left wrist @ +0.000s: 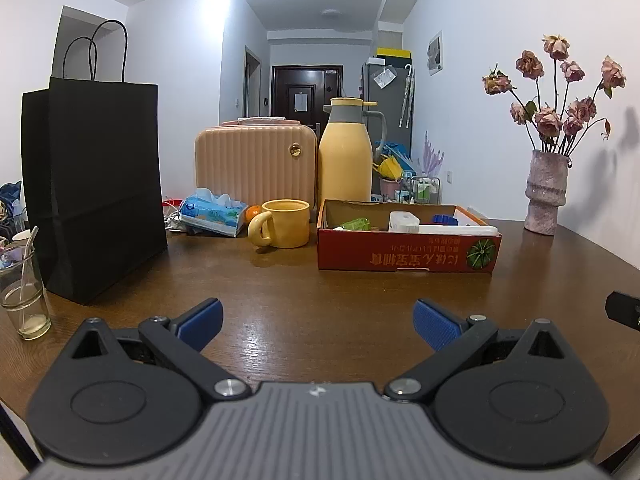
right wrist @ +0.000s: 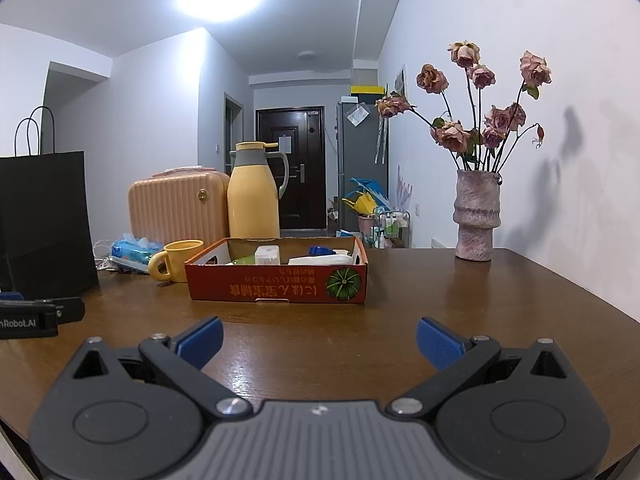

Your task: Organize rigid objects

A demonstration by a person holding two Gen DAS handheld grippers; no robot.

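**Rigid objects sit in the box, both tools empty**

Rigid objects lie in the shallow red cardboard box (left wrist: 408,248) on the brown surface (left wrist: 320,300): a white block (left wrist: 403,221), a green translucent piece (left wrist: 354,225), a blue-capped item (left wrist: 445,220) and a long flat white piece (left wrist: 456,230). Exact identities are too small to tell. Only their tops show over the box wall.

Position — in the left wrist view the box is at about 1 o'clock from the left tool (left wrist: 318,326), well apart from its fingertips. In the right wrist view the box (right wrist: 276,284) sits at about 11 o'clock from the right tool (right wrist: 318,344), nearer but not touching. Yellow mug (left wrist: 286,223) stands just beside the box's left wall; yellow thermos (left wrist: 346,152) behind it.

Tool state — both released, blue pads (left wrist: 200,324) spread wide, nothing between them.

Handling, judged: the pieces look like small plastic items, stiff and light, unlikely to deform under the pads. Smooth plastic may slip, so take the white block across its flat parallel sides, and the flat white piece across its narrow width near the middle. The box wall may obstruct a low approach — come in from above. The box itself looks light and may slide if nudged.
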